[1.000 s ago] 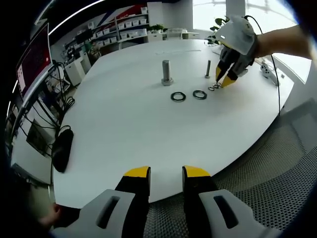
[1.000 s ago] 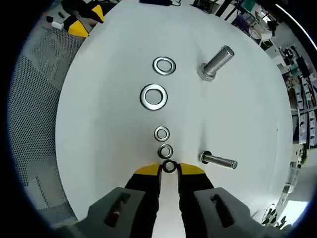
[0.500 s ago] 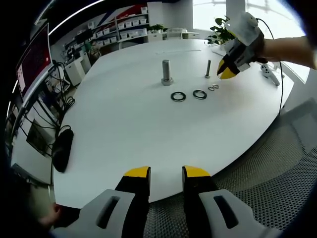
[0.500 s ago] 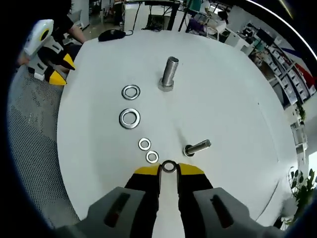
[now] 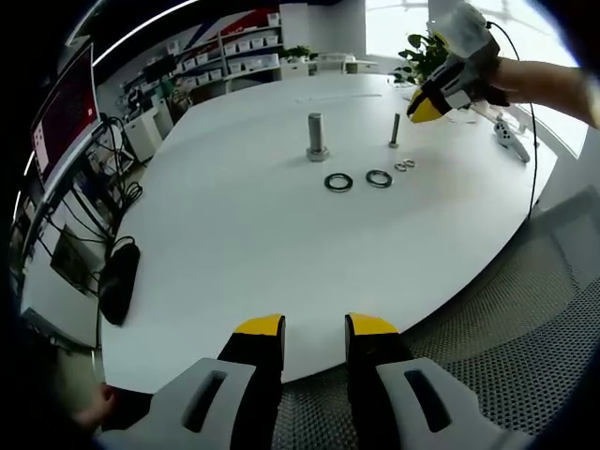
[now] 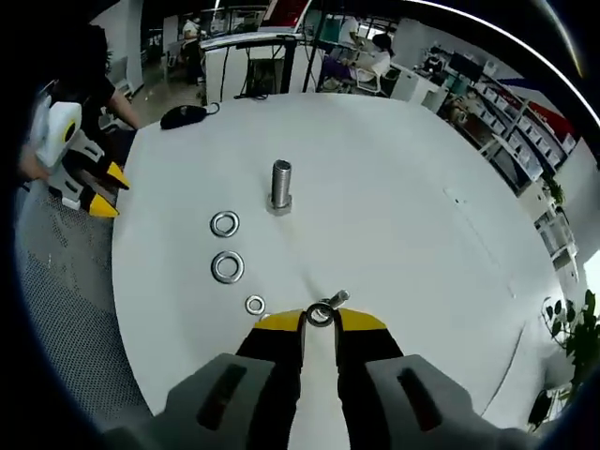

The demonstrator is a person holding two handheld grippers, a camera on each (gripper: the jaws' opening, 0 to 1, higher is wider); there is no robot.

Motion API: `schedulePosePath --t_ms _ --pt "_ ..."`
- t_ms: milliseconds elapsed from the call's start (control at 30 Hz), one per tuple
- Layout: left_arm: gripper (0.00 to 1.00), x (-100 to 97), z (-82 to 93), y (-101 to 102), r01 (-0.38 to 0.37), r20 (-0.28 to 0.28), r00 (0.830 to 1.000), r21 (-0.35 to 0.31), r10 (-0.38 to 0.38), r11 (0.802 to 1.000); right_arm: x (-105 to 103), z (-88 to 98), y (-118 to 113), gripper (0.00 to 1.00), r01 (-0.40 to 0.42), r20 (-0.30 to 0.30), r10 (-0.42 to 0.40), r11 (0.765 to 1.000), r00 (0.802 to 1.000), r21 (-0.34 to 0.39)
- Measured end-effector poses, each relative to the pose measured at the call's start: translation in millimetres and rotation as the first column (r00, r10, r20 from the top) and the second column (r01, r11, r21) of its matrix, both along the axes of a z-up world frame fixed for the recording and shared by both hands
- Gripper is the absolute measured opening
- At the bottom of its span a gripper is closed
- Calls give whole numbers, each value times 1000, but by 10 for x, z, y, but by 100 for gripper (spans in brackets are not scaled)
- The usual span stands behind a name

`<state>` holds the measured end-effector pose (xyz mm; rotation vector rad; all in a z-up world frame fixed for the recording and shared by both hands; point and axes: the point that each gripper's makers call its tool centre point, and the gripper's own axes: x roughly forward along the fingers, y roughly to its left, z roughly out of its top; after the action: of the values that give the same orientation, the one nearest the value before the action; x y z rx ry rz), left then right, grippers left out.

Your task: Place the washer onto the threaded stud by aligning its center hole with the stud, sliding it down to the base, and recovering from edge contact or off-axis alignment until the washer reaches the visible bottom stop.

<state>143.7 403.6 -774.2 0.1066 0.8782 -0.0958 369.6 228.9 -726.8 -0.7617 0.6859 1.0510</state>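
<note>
While the right gripper [image 6: 320,322] pinches a small washer [image 6: 320,314] between its yellow-tipped jaws, it hangs above the white round table [image 6: 403,216], with the washer just over the tip of the thin threaded stud [image 6: 336,300] as the right gripper view shows it. Whether the washer touches the stud cannot be told. In the left gripper view the same gripper [image 5: 424,106] hangs high at the far right, held by a person's hand [image 5: 548,84], close above and to the right of the thin stud [image 5: 394,129].

Left of the stud in the right gripper view lies one small loose washer [image 6: 255,305] flat on the table. Beyond it lie two large washers, one nearer [image 6: 227,267] and one farther [image 6: 224,224], and past them a thick bolt [image 6: 280,187] stands upright on its head.

At the near edge of the table in its own view, the left gripper [image 5: 314,325] has its jaws spread apart with nothing between them. In the right gripper view it [image 6: 101,192] shows at the table's left edge. A black computer mouse [image 6: 183,115] lies at the far left of the table.
</note>
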Motion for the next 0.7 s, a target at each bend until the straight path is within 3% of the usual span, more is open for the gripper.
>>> schedulePosePath --t_ms 400,700 --pt "23 -6 -2 2 -4 0 1000 -1 4 1000 172 -32 45 14 -28 26 29 998 999 -64" --pt "23 -8 -1 3 -4 -1 1000 1 4 1000 190 -60 91 14 -40 -1 40 996 999 -74"
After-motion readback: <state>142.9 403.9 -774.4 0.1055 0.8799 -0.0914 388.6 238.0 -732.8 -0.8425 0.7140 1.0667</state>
